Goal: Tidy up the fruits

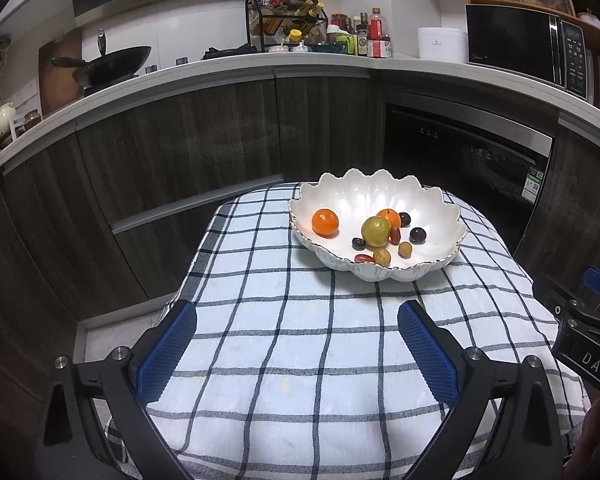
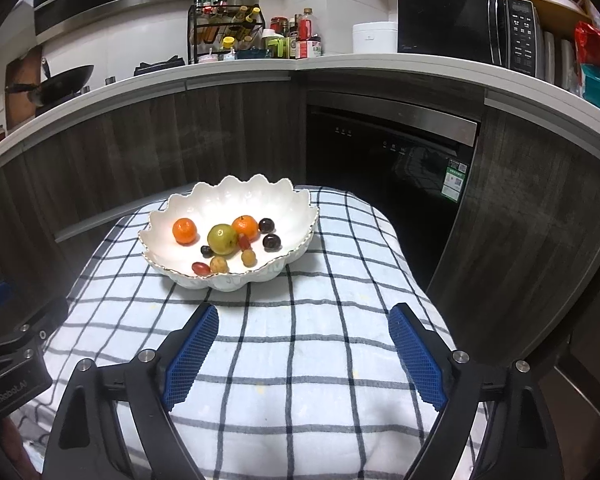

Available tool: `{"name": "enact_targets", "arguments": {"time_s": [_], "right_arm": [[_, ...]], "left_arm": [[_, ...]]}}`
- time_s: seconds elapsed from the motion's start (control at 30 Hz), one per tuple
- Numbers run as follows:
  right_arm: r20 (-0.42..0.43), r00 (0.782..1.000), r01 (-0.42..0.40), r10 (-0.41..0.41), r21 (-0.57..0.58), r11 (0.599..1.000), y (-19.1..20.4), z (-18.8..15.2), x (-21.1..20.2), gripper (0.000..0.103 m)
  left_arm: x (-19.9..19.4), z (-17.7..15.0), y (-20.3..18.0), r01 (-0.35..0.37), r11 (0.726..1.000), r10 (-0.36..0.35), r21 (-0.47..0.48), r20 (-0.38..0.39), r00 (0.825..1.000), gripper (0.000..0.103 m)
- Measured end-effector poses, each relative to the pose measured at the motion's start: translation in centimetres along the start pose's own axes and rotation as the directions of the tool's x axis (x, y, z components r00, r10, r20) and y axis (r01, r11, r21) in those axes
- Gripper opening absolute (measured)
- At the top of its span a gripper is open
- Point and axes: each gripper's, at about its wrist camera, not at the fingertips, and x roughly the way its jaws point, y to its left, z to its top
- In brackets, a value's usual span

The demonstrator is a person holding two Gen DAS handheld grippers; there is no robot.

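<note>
White and scalloped, the gilt-rimmed bowl sits at the far end of the checked cloth and holds every fruit in view — two tangerines, a green apple, dark plums, small dates. No fruit lies loose on the cloth, so the gathering looks done or nearly so. The left gripper and right gripper hover near the bowl, both spread wide and empty.

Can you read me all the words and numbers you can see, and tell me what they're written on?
"DAS": on the right gripper, seen from the left wrist camera; the word is cut off at the picture's edge.
"GenRobot_AI": on the left gripper, seen from the right wrist camera.
Microwave button labels: too small to read.
Green sticker on the black oven door: too blurred to read.
Bottle labels on the counter: too small to read.
</note>
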Motion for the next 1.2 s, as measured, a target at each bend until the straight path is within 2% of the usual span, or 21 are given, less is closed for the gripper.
{"name": "enact_targets", "arguments": {"time_s": [0.33, 1.2], "right_arm": [[0.021, 1.0, 0.003, -0.003, -0.013, 1.0, 0.27, -0.01, -0.54, 0.088], [0.012, 1.0, 0.003, -0.003, -0.003, 1.0, 0.31, 0.0, -0.41, 0.088]], "left_arm": [[0.1, -0.06, 0.41, -0.007, 1.0, 0.007, -0.007, -0.004, 1.0, 0.103], [0.19, -0.11, 0.37, -0.008, 1.0, 0.008, -0.001, -0.004, 1.0, 0.103]]}}
